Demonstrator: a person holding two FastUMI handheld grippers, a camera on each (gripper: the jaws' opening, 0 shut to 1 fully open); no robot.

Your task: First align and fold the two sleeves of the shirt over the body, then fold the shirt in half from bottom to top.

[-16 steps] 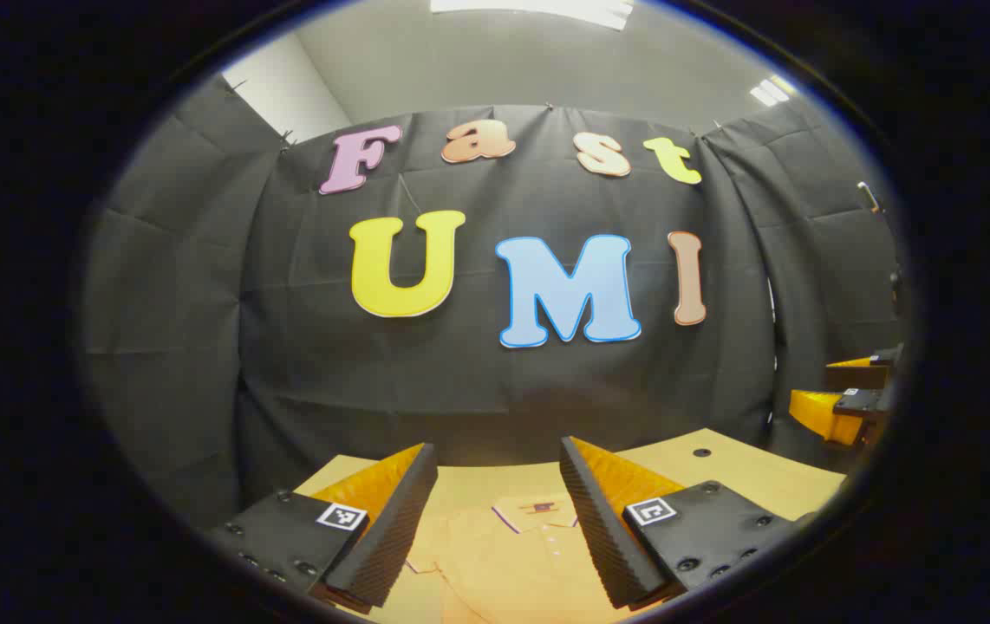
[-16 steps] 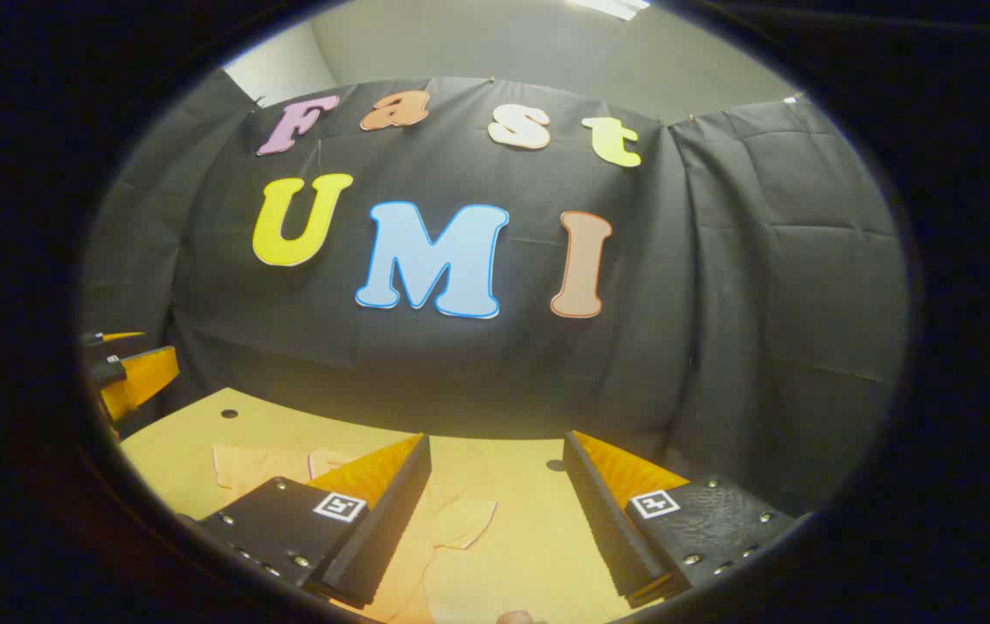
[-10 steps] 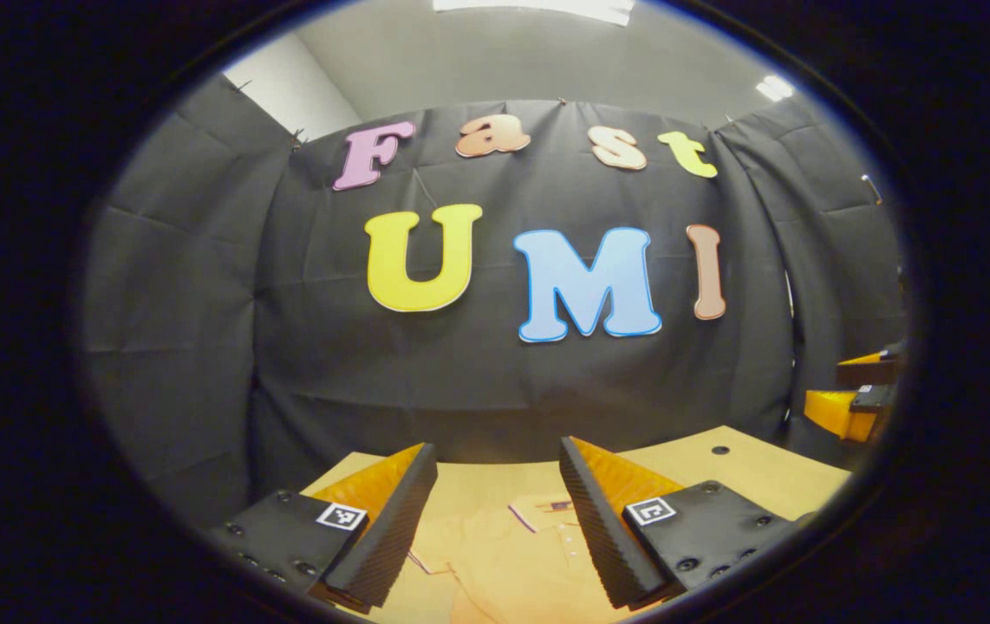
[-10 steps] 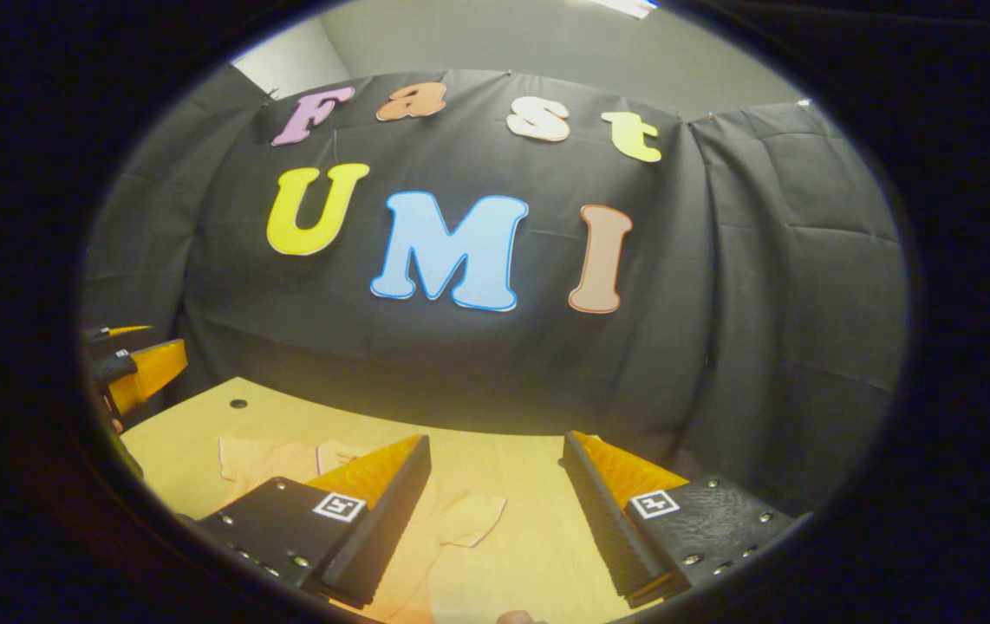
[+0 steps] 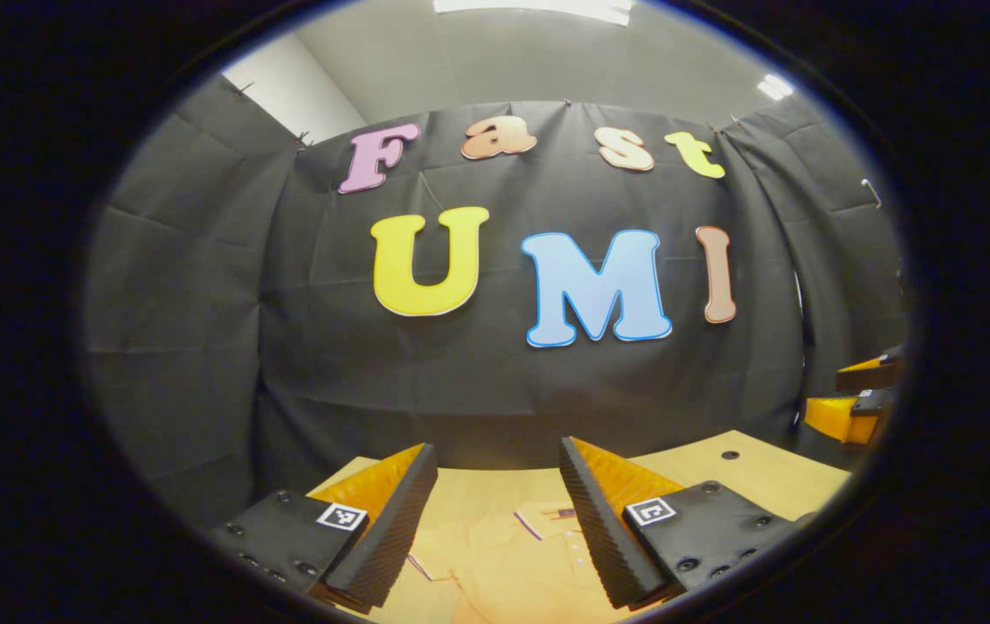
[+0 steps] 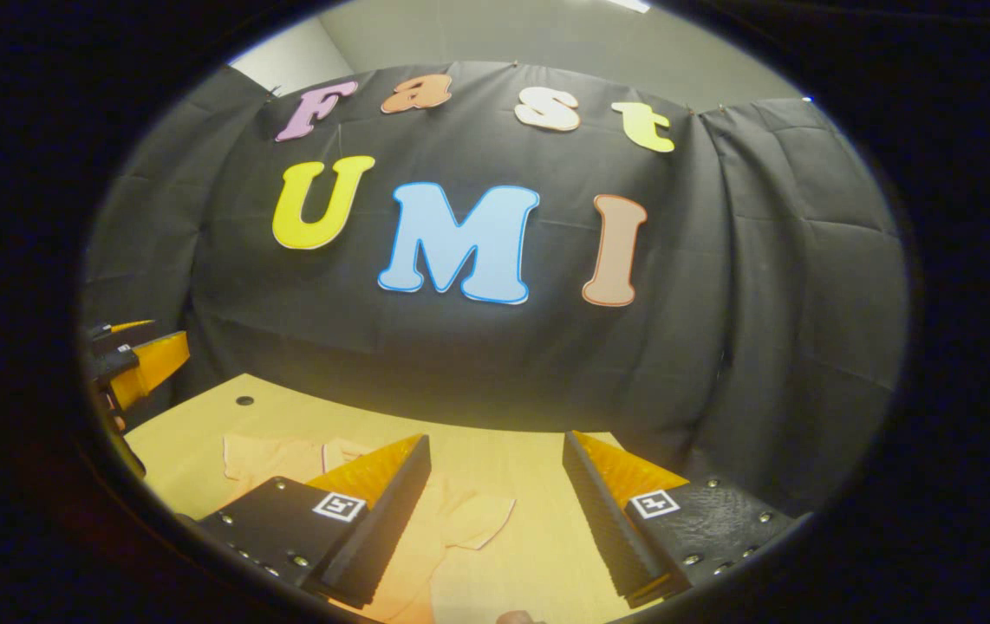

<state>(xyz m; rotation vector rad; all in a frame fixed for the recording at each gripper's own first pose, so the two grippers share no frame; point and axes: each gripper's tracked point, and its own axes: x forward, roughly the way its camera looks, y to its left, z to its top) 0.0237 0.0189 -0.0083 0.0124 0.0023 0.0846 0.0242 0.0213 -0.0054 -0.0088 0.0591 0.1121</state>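
Left claw (image 5: 495, 511): wide apart, holding nothing, raised above the desk (image 5: 755, 477) and aimed at the booth wall more than at the work.
Right claw (image 6: 495, 511): also wide apart and empty, hanging above the desk at a like tilt.
Each other: the right claw (image 5: 850, 399) shows at the far right of the left gripper view, the left claw (image 6: 135, 364) at the far left of the right gripper view; the two are well apart.
Shirt (image 5: 530, 563): below and just ahead of the left claw, flat on the desk, its collar (image 5: 551, 517) and button placket seen between the fingers.
Sleeve (image 6: 478, 520): below the right claw, spread outward on the desk, lying clear of the body.
Other sleeve: a flat pale part of the shirt lies to the left of the right claw's fingers; which part it is cannot be told.
Progress: by the look of it, no fold is made yet; both sleeve folds and the bottom-to-top fold remain.
Containers: none to be seen.
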